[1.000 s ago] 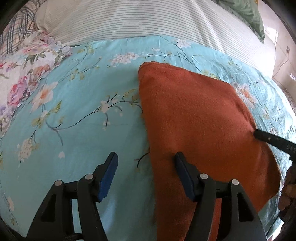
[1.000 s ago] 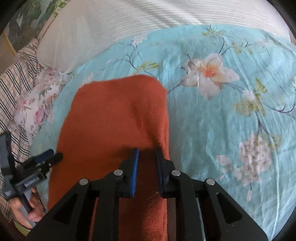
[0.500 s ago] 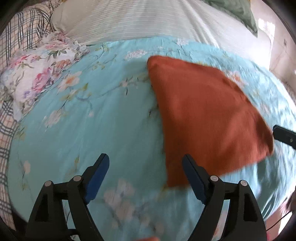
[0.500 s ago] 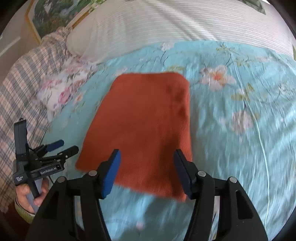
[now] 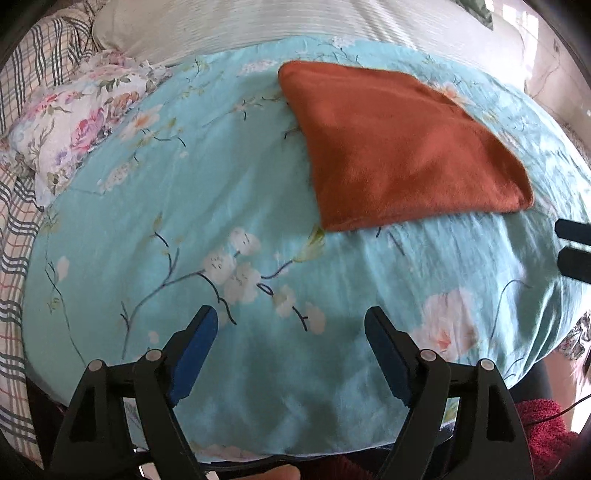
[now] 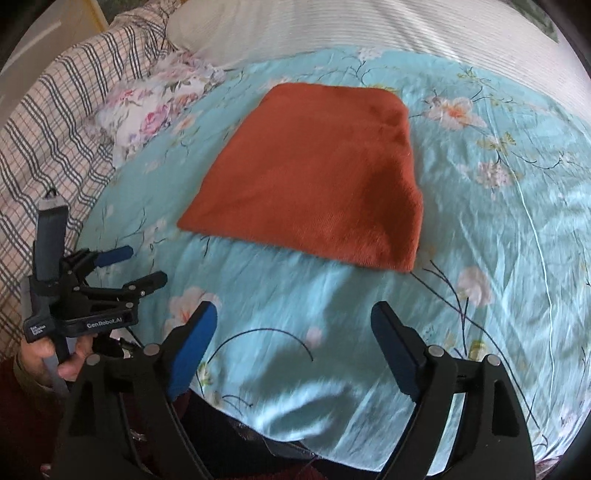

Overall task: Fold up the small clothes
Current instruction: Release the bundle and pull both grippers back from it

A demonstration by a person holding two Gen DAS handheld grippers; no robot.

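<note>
A folded rust-orange garment (image 5: 402, 147) lies flat on the turquoise floral bedspread (image 5: 184, 206); it also shows in the right wrist view (image 6: 314, 177). My left gripper (image 5: 291, 332) is open and empty, held back above the near edge of the bed, apart from the garment. It also shows in the right wrist view (image 6: 127, 266), at the left. My right gripper (image 6: 295, 332) is open and empty, also back from the garment. Its fingertips (image 5: 574, 230) show at the right edge of the left wrist view.
A floral pillow (image 5: 77, 122) lies at the left on a plaid sheet (image 6: 48, 133). A striped white cover (image 6: 369, 29) runs along the far side. The bed's near edge (image 6: 295, 432) is just under the grippers. Dark red cloth (image 5: 543, 424) sits below right.
The right gripper opened and let go of the garment. Both grippers pulled back toward the near edge of the bed. The garment now lies flat by itself.
</note>
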